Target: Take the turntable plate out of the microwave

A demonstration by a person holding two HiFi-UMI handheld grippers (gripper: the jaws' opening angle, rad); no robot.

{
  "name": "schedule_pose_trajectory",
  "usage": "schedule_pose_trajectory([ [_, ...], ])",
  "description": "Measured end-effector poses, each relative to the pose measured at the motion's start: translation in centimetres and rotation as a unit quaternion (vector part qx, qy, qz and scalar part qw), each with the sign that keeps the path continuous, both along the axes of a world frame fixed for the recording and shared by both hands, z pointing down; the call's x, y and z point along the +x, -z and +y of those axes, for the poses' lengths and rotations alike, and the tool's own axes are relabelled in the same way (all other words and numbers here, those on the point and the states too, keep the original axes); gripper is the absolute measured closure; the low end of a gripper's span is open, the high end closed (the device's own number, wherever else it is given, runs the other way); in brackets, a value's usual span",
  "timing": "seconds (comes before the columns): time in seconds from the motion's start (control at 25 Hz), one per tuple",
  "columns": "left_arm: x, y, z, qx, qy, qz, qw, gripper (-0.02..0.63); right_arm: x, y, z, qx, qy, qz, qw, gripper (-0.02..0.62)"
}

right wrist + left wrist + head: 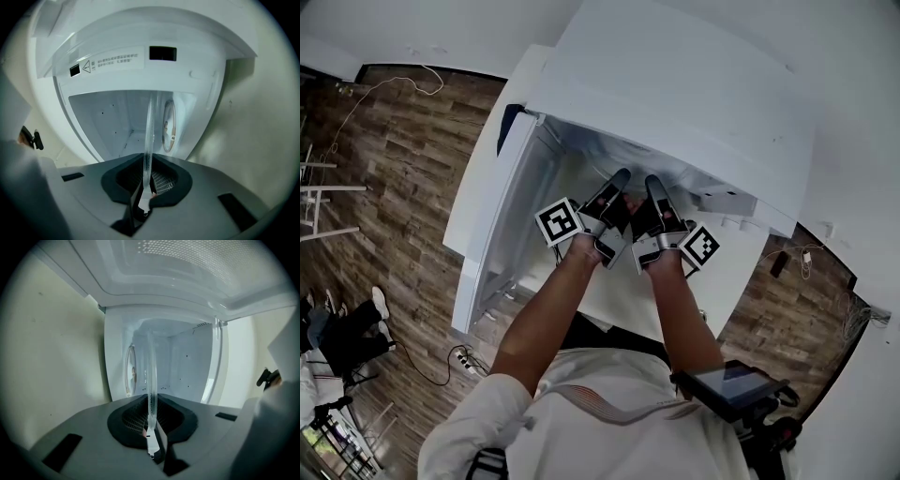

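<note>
The glass turntable plate (151,376) shows edge-on as a clear strip running from the jaws into the white microwave cavity (187,362). My left gripper (151,430) is shut on its rim. The right gripper view shows the same plate (149,131) edge-on, with my right gripper (146,185) shut on its rim too. In the head view the left gripper (617,180) and the right gripper (654,186) reach side by side into the microwave (675,84). There the clear plate itself cannot be made out.
The microwave door (492,234) stands open at the left. A round ring (130,371) lies on the cavity surface beside the plate. The microwave sits on a white counter (731,272). Cables and a power strip (467,361) lie on the wood floor.
</note>
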State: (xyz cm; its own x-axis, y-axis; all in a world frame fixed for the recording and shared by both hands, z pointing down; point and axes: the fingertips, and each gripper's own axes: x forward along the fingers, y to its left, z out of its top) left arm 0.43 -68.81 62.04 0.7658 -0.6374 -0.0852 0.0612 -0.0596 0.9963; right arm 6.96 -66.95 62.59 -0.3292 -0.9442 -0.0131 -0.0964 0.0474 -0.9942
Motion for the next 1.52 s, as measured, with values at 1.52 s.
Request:
schedule_pose_trajectory([
  [1.52,-5.5,11.0,24.5,0.042,0.083,0.014,0.9956,0.558,-5.2,10.7,23.2,0.032,0.095,-0.015,0.995,0.554],
])
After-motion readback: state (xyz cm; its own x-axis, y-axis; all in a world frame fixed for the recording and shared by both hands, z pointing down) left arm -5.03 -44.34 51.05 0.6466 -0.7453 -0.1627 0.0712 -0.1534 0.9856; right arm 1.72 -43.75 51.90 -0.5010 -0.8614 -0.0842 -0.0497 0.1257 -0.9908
